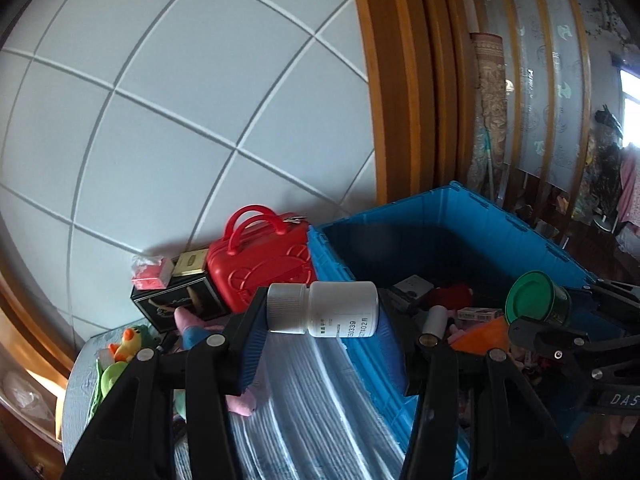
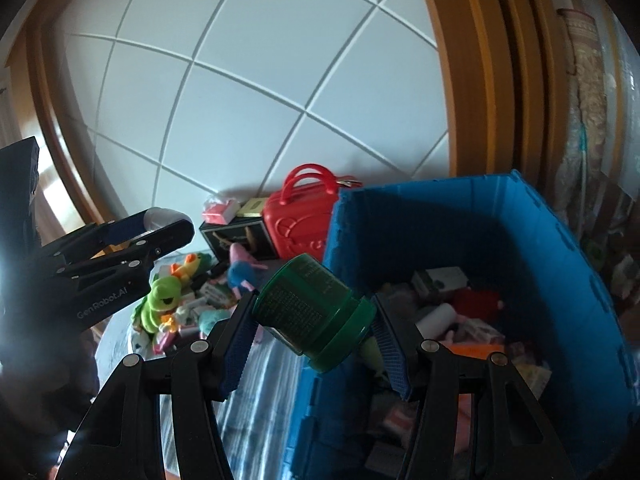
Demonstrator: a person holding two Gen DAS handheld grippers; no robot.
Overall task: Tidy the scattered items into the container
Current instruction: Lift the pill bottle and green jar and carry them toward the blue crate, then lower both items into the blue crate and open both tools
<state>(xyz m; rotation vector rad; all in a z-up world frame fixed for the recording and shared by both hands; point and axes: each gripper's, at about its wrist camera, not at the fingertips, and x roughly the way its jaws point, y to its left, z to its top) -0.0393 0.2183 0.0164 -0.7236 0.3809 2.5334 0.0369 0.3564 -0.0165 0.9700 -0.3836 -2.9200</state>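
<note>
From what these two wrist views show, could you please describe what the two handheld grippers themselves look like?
Both are built alike. The left gripper and right gripper have glossy black plastic linkage arms joined by round silver rivets, ending in fingers faced with blue ribbed pads. Seen from the right wrist view, the left gripper's side carries white "GenRobot.AI" lettering. No cables or sleeves can be made out.

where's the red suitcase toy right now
In both wrist views the red toy suitcase stands against the tiled wall, touching the blue crate's left side.
</note>
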